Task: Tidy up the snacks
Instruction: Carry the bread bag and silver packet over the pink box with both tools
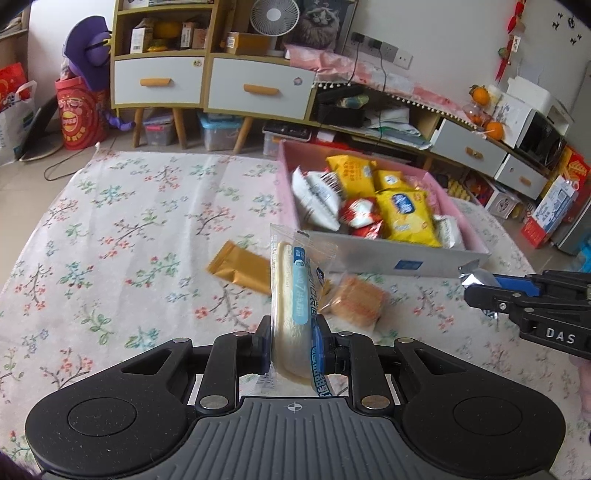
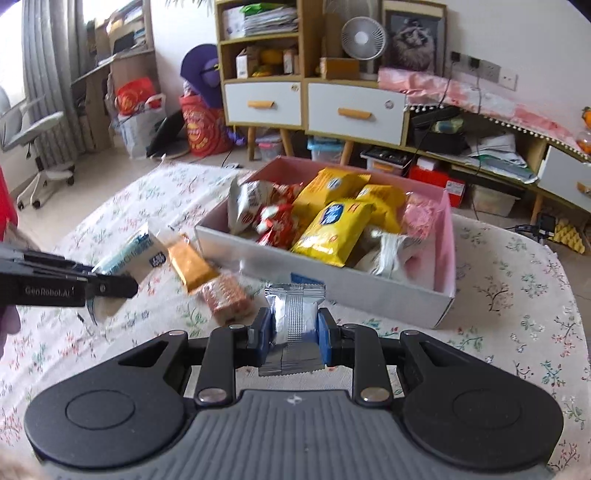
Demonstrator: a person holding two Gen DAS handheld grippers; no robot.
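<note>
1. You work over a table covered with a white floral cloth (image 1: 122,221). Behind it stand a yellow-framed cabinet (image 1: 162,79) with two white drawers and a low sideboard (image 1: 465,144) along the wall. A small white fan (image 1: 274,15) stands on top of the cabinet.
2. One open box (image 2: 445,254), pink inside and grey outside, stands on the cloth toward the far right.
3. In the box you can count three yellow packets (image 2: 334,230), a few red-and-white ones (image 2: 275,221) and some white ones (image 1: 317,195); the exact number I cannot tell, because they overlap.
4. Two snacks lie loose on the cloth just beside the near wall of the box: one gold packet (image 1: 242,271) and one clear-wrapped orange cake (image 1: 356,301). They touch or nearly touch each other.
5. Your left gripper (image 1: 291,341) is clamped on one long pale bread in a clear wrapper with a blue label (image 1: 291,291), held upright above the cloth.
6. Your right gripper (image 2: 294,334) is closed tight on one small silver packet (image 2: 294,310), lifted in front of the box.
</note>
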